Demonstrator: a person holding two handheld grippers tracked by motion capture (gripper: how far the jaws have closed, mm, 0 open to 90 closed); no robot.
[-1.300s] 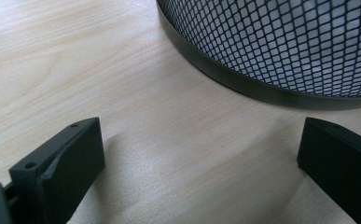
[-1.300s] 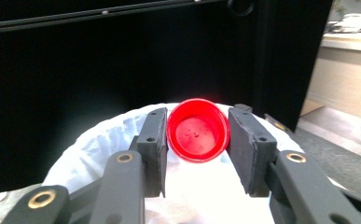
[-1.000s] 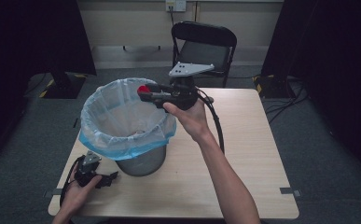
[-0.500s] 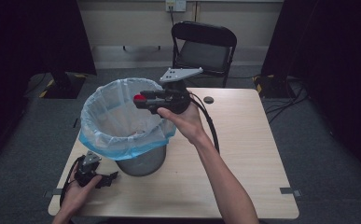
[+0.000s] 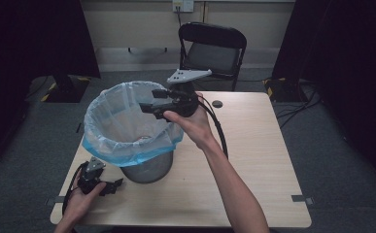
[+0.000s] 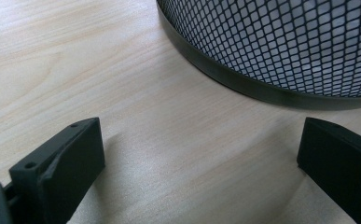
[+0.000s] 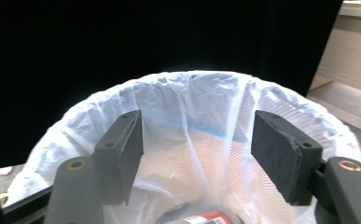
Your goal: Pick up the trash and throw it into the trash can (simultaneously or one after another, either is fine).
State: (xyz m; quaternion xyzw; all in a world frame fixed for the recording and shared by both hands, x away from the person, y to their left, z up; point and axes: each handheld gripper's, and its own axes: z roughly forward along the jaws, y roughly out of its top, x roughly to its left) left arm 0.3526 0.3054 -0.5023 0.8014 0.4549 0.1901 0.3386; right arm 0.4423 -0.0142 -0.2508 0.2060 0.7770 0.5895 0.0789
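A black mesh bin (image 6: 285, 42) lined with a pale blue bag (image 5: 127, 126) stands on the left half of the wooden table (image 5: 253, 145). My right gripper (image 5: 150, 100) hovers over the bin's far right rim, open, with nothing between its jaws; in the right gripper view it (image 7: 197, 140) looks down into the bag (image 7: 192, 93). A red can (image 7: 206, 218) lies at the bottom of the bag. My left gripper (image 5: 115, 187) rests on the table at the front left, open and empty, and in its own view it (image 6: 201, 154) points at the bin's base.
A black folding chair (image 5: 212, 48) stands behind the table. A small dark round object (image 5: 217, 104) sits near the table's far edge. The right gripper's cable (image 5: 222, 136) loops over the table beside the forearm. The surroundings are dark.
The right gripper carried a red object over the bin and moved left and down. Its jaws have since opened, and the red can now lies inside the bag. The left gripper has stayed put.
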